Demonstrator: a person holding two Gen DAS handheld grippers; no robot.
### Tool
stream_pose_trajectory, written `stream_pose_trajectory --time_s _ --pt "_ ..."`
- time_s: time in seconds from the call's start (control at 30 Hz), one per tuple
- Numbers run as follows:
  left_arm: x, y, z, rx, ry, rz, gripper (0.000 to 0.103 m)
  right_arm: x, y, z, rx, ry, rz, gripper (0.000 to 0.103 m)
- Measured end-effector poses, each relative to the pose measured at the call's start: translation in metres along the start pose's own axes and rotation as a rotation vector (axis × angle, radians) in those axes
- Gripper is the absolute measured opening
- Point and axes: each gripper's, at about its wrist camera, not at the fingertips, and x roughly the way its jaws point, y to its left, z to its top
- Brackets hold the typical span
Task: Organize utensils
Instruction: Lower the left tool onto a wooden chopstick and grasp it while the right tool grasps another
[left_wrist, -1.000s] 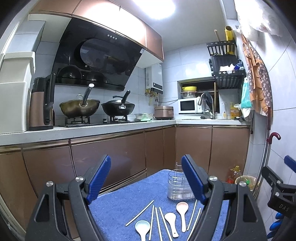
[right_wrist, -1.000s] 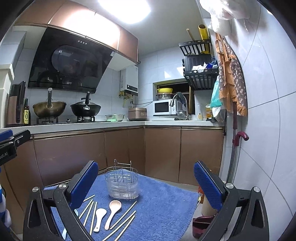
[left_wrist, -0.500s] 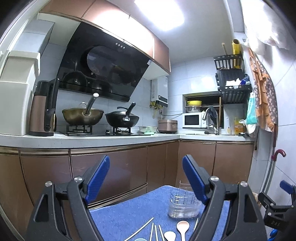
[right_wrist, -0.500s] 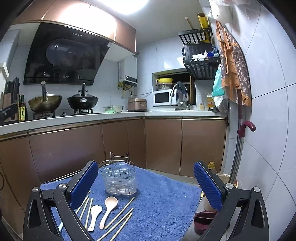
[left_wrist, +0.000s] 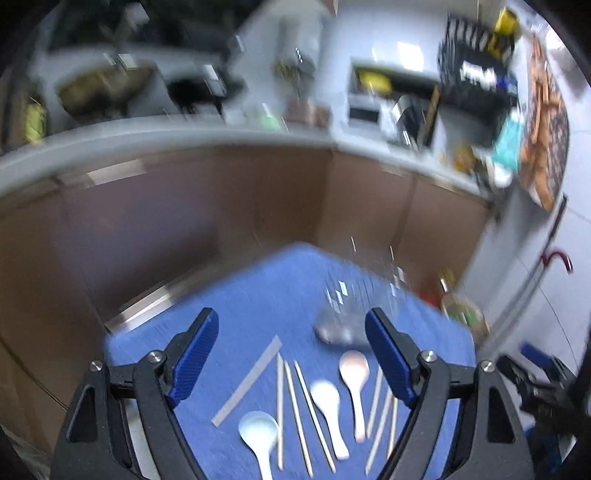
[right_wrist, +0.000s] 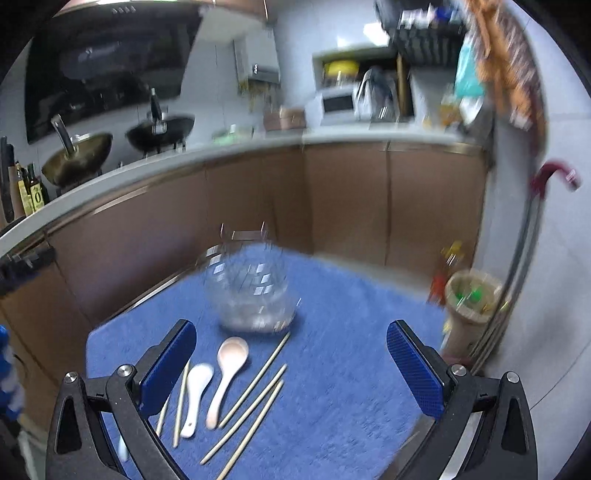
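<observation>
Three ceramic spoons lie on a blue towel (left_wrist: 258, 306): a white one (left_wrist: 258, 437), a white one (left_wrist: 327, 398) and a pinkish one (left_wrist: 354, 369). Several wooden chopsticks (left_wrist: 291, 395) lie among them. A clear utensil holder with a wire rack (right_wrist: 251, 291) stands upright behind them. In the right wrist view the pinkish spoon (right_wrist: 231, 356), a white spoon (right_wrist: 197, 380) and chopsticks (right_wrist: 255, 380) show. My left gripper (left_wrist: 291, 362) is open and empty above the utensils. My right gripper (right_wrist: 291, 373) is open and empty above the towel (right_wrist: 351, 350).
Brown kitchen cabinets (right_wrist: 332, 199) and a grey counter stand behind the towel. A beige bin (right_wrist: 469, 306) and a red-handled pole (right_wrist: 546, 177) stand at the right by the tiled wall. Both views are motion-blurred.
Both grippers have tilted downward toward the towel; the utensils now fill the lower middle of both views. Jaws remain open.
</observation>
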Motion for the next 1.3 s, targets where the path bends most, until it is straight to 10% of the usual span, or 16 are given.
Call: stream_pose_trajectory --time_s 0.3,0.57,0.77,1.3 --pt "0.106 0.016 -0.024 0.003 0.384 -0.097 0.079 0.081 -0.023 -0.018 0.149 0.35 0.172 0.071" --pt "0.158 0.026 -0.043 0.002 0.544 -0.081 0.075 0.136 -0.028 -0.052 0.191 0.598 0.209 0.037" --pt "0.182 0.037 -0.053 -0.011 0.657 -0.091 0.034 0.154 -0.023 -0.056 0.153 0.668 0.192 0.026" --pt "0.216 0.039 -0.062 0.019 0.754 -0.031 0.017 0.18 -0.008 -0.075 -0.001 0.755 0.104 0.011"
